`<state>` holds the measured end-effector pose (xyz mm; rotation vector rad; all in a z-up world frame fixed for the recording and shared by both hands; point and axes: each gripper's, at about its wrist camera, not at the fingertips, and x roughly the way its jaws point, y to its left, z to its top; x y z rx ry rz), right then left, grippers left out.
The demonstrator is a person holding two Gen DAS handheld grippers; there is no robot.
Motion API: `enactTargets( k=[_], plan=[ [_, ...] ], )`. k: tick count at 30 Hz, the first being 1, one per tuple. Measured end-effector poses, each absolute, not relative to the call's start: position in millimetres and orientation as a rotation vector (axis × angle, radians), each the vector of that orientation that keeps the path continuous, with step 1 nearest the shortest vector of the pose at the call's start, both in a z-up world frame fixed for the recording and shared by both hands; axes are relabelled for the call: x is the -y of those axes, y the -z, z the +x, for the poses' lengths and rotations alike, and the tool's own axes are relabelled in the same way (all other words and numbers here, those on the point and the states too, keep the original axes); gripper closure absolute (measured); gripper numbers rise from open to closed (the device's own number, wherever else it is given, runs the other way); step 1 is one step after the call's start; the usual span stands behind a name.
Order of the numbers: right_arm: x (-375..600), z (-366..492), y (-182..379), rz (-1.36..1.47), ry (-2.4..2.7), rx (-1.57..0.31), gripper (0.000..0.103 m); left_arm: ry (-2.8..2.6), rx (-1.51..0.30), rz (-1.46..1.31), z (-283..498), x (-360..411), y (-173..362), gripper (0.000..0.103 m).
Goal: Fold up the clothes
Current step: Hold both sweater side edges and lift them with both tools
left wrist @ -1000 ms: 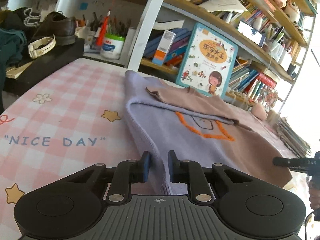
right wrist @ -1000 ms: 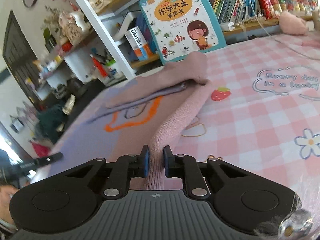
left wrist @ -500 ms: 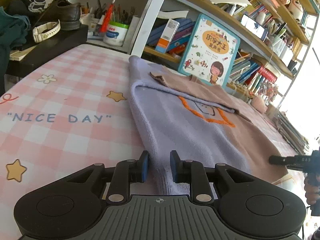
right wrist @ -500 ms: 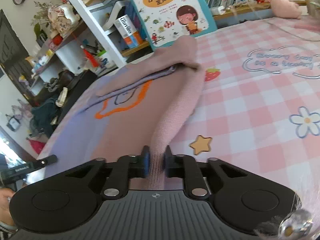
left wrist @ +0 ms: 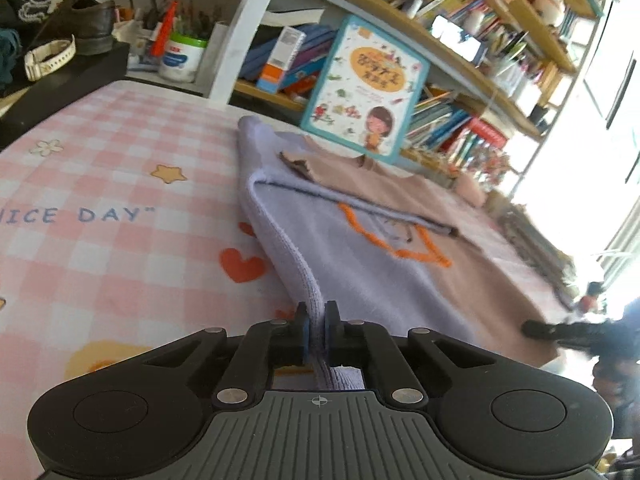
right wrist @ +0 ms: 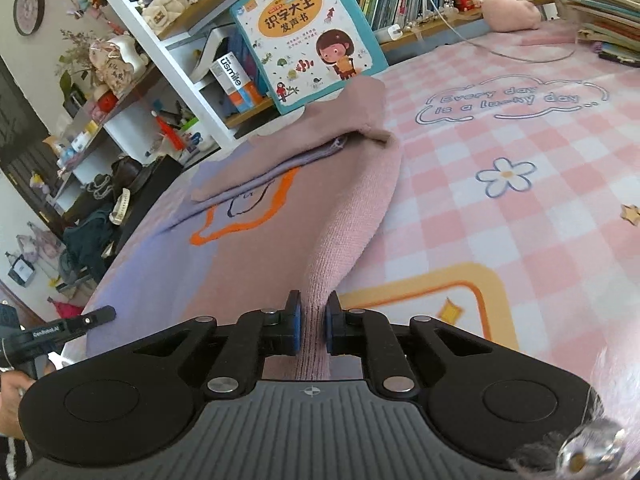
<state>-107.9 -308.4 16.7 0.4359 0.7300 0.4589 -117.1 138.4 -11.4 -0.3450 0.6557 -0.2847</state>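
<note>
Left wrist view: the left gripper [left wrist: 316, 322] pinches the lilac edge of the sweater [left wrist: 360, 264], which lies spread across the pink checked tablecloth [left wrist: 100, 208] toward the table's far edge by the picture book [left wrist: 364, 88]. The right gripper [right wrist: 311, 322] pinches the sweater's pink edge.

Black left gripper [left wrist: 316, 330] and right gripper [right wrist: 311, 322]; blue-padded fingers [right wrist: 294, 326]; silver screws; ribbed grey housings

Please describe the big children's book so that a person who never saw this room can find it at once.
Look at the bookshelf behind the pink checked table cover. The children's book leans upright against it, just beyond the sweater. Unlike the spine-out books beside it, it shows its full teal-edged cover: a cartoon girl under an orange title oval.
</note>
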Motion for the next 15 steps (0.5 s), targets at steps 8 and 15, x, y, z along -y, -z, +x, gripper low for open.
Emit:
enactTargets(
  k=[8,15],
  plan=[
    [309.8,-122.2,-16.6,0.424,-0.458,-0.729,0.092,0.315,-0.688,-0.374,-129.9,-139.7,10.9,0.097],
    [317.8,-125.4,-10.2,0.480,-0.464,-0.747,0.088,0.325,-0.710,-0.395,-132.8,-141.3,13.8,0.093]
  ],
)
